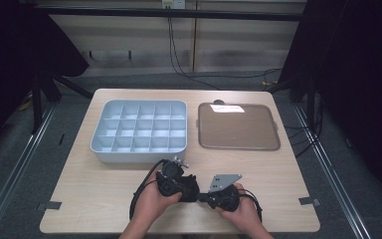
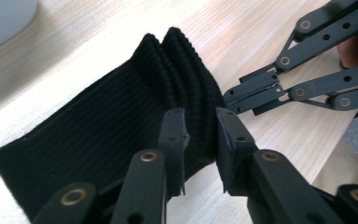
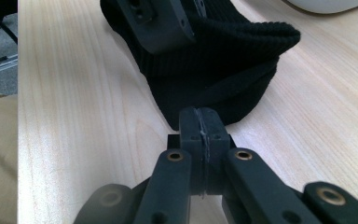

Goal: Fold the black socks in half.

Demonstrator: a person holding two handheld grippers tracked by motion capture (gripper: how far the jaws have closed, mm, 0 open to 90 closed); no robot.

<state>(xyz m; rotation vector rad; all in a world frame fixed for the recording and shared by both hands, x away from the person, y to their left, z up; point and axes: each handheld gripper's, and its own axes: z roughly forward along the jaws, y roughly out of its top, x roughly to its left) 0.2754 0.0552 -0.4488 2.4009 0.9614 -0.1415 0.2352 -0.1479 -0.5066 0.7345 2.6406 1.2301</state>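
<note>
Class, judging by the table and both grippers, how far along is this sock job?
Done: nothing stored; the divided bin looks empty. In hand: the left gripper pinches the black sock's folded cuff, and the right gripper, shut, meets its edge. Left: probably finishing the fold and binning it.

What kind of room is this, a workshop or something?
Probably a recording studio or lab: a light wooden table ringed by black curtains, with floor rails and cables running from a wall socket.
</note>
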